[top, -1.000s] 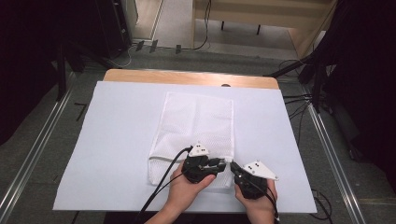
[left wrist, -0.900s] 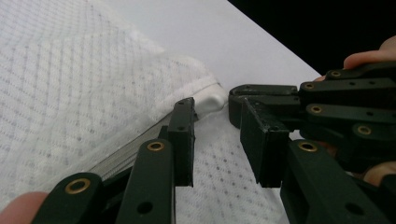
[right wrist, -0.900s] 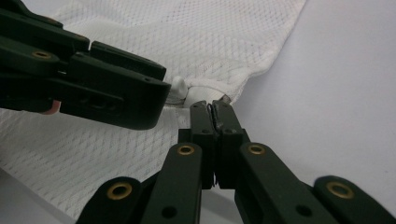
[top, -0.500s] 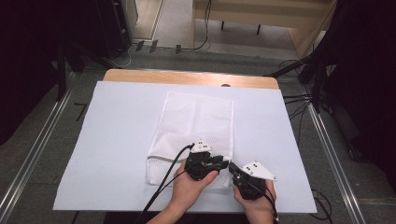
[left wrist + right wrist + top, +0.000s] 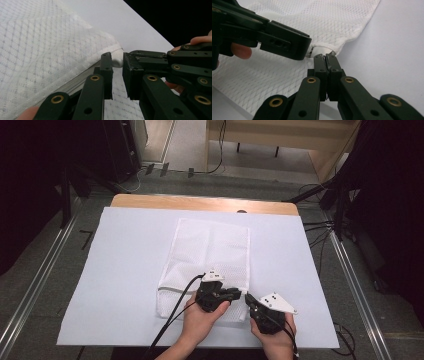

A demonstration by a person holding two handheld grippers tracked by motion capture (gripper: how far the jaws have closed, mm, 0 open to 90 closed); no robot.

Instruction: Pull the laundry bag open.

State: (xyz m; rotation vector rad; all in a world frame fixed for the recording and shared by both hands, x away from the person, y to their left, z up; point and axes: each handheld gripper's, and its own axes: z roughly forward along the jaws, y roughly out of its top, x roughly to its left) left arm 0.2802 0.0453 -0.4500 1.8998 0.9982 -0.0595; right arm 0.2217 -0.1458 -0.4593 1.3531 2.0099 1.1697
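A white mesh bag [image 5: 210, 250] lies flat on the white sheet [image 5: 125, 270], its zipper [image 5: 75, 85] running along the near edge. My left gripper [image 5: 239, 294] rests at the bag's near right corner. It is open by a narrow gap [image 5: 117, 72], and the white zipper pull [image 5: 116, 61] sits just past its tips. My right gripper [image 5: 248, 299] comes in from the right, with its tips meeting the left gripper's. Its jaws [image 5: 326, 62] are pressed shut on the hemmed corner of the bag [image 5: 324, 47], by the zipper's end.
The sheet covers a wooden table [image 5: 200, 202] whose back edge shows. The left gripper's black cable [image 5: 175, 305] trails over the bag's near left part and off the front edge. Metal rails [image 5: 350, 285] and floor cables flank the table.
Both hands have stayed at the bag's near right corner. The left gripper has crept slightly to the right, and the right gripper a little nearer to me.
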